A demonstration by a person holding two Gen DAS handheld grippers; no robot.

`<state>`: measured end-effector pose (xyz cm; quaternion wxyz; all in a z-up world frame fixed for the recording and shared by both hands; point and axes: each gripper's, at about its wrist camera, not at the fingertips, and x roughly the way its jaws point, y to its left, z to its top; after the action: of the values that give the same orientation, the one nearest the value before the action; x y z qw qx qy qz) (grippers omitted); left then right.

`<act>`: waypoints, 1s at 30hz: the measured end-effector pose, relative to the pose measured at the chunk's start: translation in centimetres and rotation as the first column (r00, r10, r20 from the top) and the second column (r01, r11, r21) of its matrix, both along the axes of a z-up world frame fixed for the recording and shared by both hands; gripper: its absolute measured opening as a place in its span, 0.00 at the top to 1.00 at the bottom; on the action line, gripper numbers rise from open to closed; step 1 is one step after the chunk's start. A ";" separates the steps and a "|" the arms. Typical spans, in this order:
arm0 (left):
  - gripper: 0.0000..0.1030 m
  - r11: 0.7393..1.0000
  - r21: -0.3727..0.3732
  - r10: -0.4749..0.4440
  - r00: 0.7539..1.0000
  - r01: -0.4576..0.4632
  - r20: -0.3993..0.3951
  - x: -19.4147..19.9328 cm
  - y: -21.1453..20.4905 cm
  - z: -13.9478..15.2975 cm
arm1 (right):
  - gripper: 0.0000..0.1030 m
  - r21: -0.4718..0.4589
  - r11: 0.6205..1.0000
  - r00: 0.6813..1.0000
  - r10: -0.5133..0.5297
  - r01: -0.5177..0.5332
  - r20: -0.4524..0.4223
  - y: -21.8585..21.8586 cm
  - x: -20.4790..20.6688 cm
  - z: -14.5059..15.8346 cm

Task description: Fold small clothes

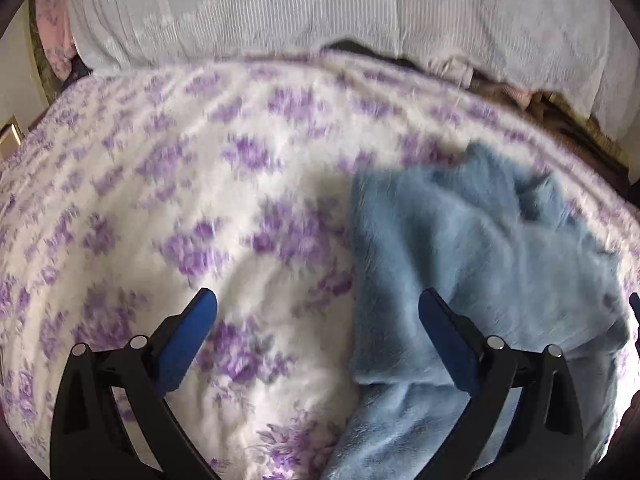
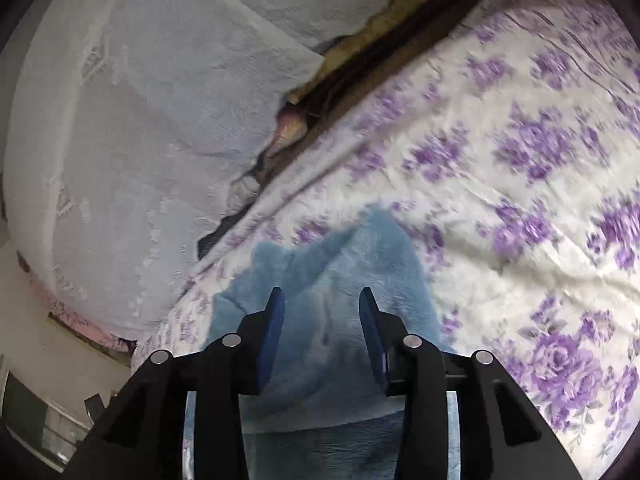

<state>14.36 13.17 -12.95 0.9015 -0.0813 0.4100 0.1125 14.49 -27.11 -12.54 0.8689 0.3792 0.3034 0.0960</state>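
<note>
One blue garment (image 1: 480,248) lies on one blanket (image 1: 160,184); there are two grippers, each with two blue-padded black fingers. No writing or label can be read anywhere.

In the left wrist view, the blanket is plush and white with blurred purple flower sprays. The left gripper (image 1: 318,300) is spread wide and holds nothing: its left finger hangs over bare blanket, its right finger over the garment's left part. The garment is fleecy, pale blue, rumpled, with a straight left edge and a folded layer on top. Behind the blanket runs a white lace-patterned cover (image 1: 280,8), draped and ribbed.

In the right wrist view, the same cover (image 2: 140,120) fills the left side, then a dark gap, then the blanket (image 2: 520,160). The garment (image 2: 340,248) sits at lower centre, its far edge rising in soft peaks. The right gripper (image 2: 322,300) is partly parted above it, pads clear of the fleece, gripping nothing.
</note>
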 end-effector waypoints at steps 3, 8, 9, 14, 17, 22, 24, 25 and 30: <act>0.05 0.990 -0.057 -0.130 0.991 0.131 0.025 1.7 -2.3 1.4 | 0.39 0.154 0.971 0.983 0.176 -0.183 0.059 2.5 1.5 1.0; 0.05 0.962 -0.010 -0.273 0.962 0.273 -0.019 5.9 -7.2 0.3 | 0.29 0.314 0.878 0.926 0.378 -0.363 0.014 8.7 7.0 -0.9; 0.05 0.967 0.012 -0.253 0.965 0.255 -0.069 6.9 -7.4 -1.1 | 0.29 0.336 0.876 0.928 0.373 -0.347 -0.015 9.0 8.0 -2.1; 0.04 0.979 -0.110 -0.181 0.980 0.172 -0.084 8.0 -3.4 -3.9 | 0.92 0.248 0.942 0.950 0.268 -0.225 -0.158 6.3 9.0 -6.2; 0.04 1.000 0.005 -0.005 0.998 0.005 -0.056 6.4 -0.5 -3.4 | 0.91 0.196 0.975 0.978 0.138 -0.106 -0.156 2.6 8.0 -5.7; 0.05 0.985 -0.145 0.088 0.996 -0.091 -0.028 2.6 3.9 -3.1 | 0.38 0.118 0.993 0.995 0.012 -0.001 -0.097 1.6 4.8 -2.7; 0.05 0.991 -0.134 0.028 0.999 -0.025 0.023 0.9 2.8 -1.8 | 0.33 0.061 0.991 0.993 0.120 -0.119 -0.004 3.8 3.7 -0.3; 0.05 0.992 -0.128 0.000 0.999 0.005 0.040 0.5 2.3 -1.4 | 0.30 0.030 0.980 0.980 0.197 -0.198 0.022 6.1 3.0 0.6; 0.05 0.978 0.029 -0.208 0.978 0.208 -0.018 0.8 -3.9 -2.4 | 0.27 0.056 0.907 0.904 0.420 -0.417 -0.074 12.4 3.2 -2.6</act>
<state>15.20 9.28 -15.40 0.9064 -0.0232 0.4211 0.0245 17.70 -14.72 -15.17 0.8070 0.3257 0.4122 0.2697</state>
